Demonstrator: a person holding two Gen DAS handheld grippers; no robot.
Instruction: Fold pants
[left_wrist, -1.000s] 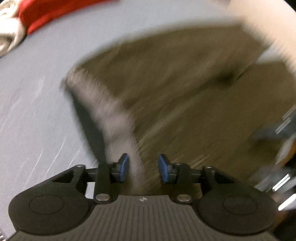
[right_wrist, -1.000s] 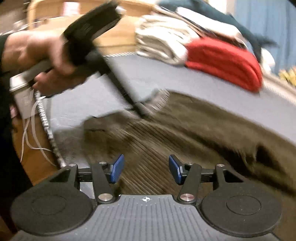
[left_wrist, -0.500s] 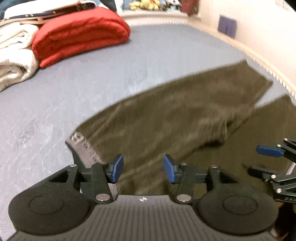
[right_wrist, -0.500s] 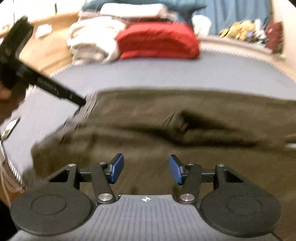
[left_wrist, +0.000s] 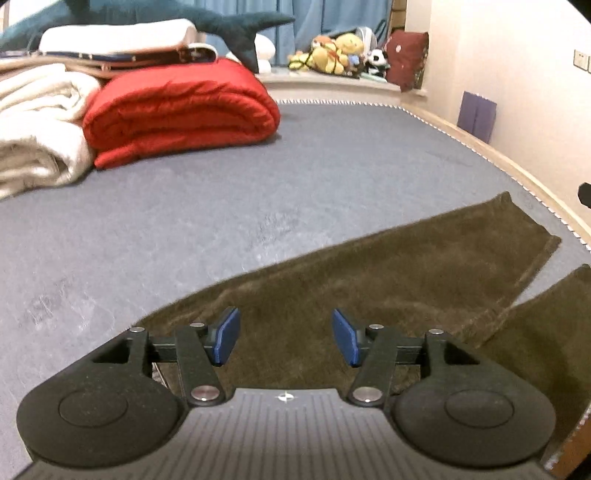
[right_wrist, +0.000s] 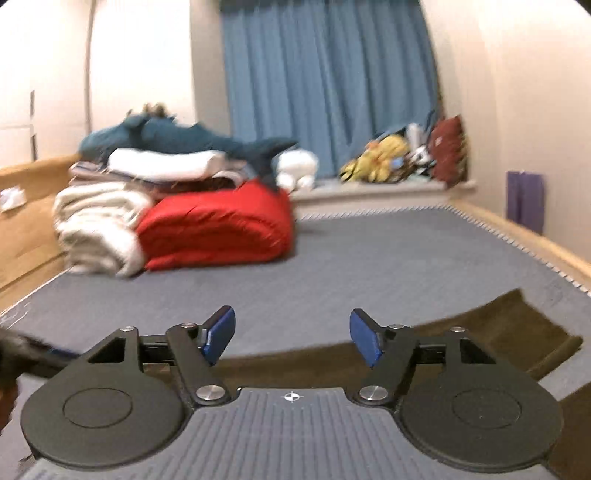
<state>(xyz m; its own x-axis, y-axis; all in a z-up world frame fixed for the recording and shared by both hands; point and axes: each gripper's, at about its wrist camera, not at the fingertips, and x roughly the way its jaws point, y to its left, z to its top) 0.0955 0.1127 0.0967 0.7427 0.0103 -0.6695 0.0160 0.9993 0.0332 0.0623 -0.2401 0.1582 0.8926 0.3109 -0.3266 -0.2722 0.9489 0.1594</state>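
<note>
Left tool (left_wrist: 284, 336) jaws apart, just opened wider, empty above brown pants (left_wrist: 388, 280) lying flat on the grey bed (left_wrist: 221, 192). Right tool (right_wrist: 291, 339) likewise just opened wider, empty, lifted off the pants (right_wrist: 509, 325). Earlier both were low over the cloth; waistband now dropped.

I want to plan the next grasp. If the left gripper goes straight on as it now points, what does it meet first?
Probably the brown pants spread on the grey mattress; the left gripper is open and empty.
</note>
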